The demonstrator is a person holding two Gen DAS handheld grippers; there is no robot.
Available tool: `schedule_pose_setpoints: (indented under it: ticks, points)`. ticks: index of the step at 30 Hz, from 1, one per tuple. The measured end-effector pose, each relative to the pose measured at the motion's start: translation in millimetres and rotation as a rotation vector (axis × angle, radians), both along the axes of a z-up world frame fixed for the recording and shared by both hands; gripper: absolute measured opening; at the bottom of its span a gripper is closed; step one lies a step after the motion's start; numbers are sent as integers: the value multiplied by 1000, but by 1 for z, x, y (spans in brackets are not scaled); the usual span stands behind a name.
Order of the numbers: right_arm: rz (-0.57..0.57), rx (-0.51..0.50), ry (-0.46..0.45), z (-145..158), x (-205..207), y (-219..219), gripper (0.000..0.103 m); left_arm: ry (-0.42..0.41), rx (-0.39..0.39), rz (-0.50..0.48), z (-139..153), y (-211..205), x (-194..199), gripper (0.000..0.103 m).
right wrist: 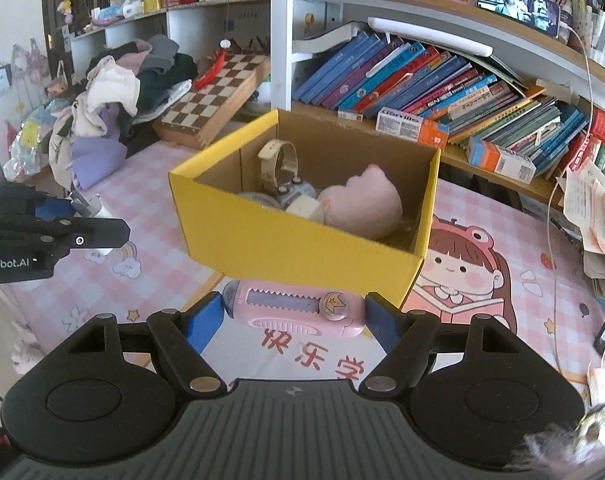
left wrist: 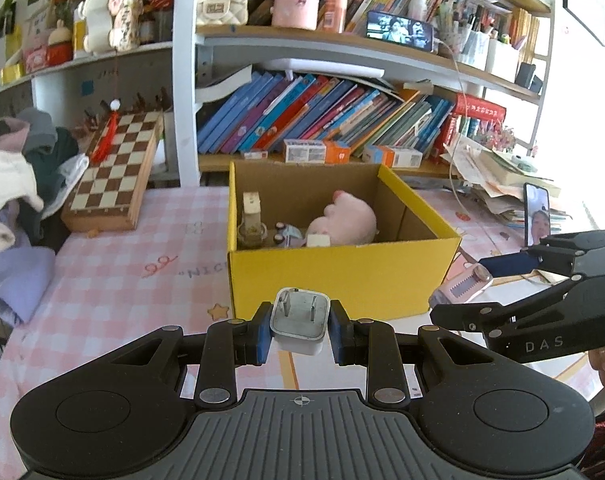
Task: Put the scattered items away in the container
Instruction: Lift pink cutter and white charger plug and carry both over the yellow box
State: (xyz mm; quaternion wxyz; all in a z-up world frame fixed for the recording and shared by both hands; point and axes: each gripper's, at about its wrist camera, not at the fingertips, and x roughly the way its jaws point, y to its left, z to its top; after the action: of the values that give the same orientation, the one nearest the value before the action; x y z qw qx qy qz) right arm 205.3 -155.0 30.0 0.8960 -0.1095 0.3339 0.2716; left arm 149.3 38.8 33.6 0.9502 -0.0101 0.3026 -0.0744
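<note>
Your left gripper (left wrist: 300, 326) is pinching a white plug adapter (left wrist: 300, 320) by its flat sides, prongs up, low in the centre of the left wrist frame and just short of the yellow box (left wrist: 342, 276). Your right gripper (right wrist: 296, 314) clamps a pink utility knife (right wrist: 298, 308) end to end, lengthwise across the jaws, at lower centre of the right wrist frame, close to the box's near wall. The box stands on the pink checked surface (left wrist: 122, 264) and already holds a pink plush toy (right wrist: 362, 204), a watch (right wrist: 278, 162) and other small items. The adapter looks light, rigid and smooth-sided, so your hold on the broad faces is sound. The knife looks light, hard plastic, and an end-to-end hold may let it pivot; a hold across its width would be steadier. Both items remain outside the box.
</note>
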Motion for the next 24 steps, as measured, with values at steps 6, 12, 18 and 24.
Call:
schedule_pose_setpoints:
  ticks: [6, 12, 18, 24]
  points:
    - [14, 7, -31, 13, 8, 1, 75, -32, 25, -27, 11, -3, 8, 27]
    - [21, 12, -61, 25, 18, 2, 75, -49, 40, -48, 17, -7, 15, 27]
    - [28, 10, -83, 32, 25, 1, 75, -59, 46, -60, 21, -9, 21, 27]
    - [40, 7, -102, 37, 33, 1, 75, -76, 60, -64, 28, -10, 29, 27]
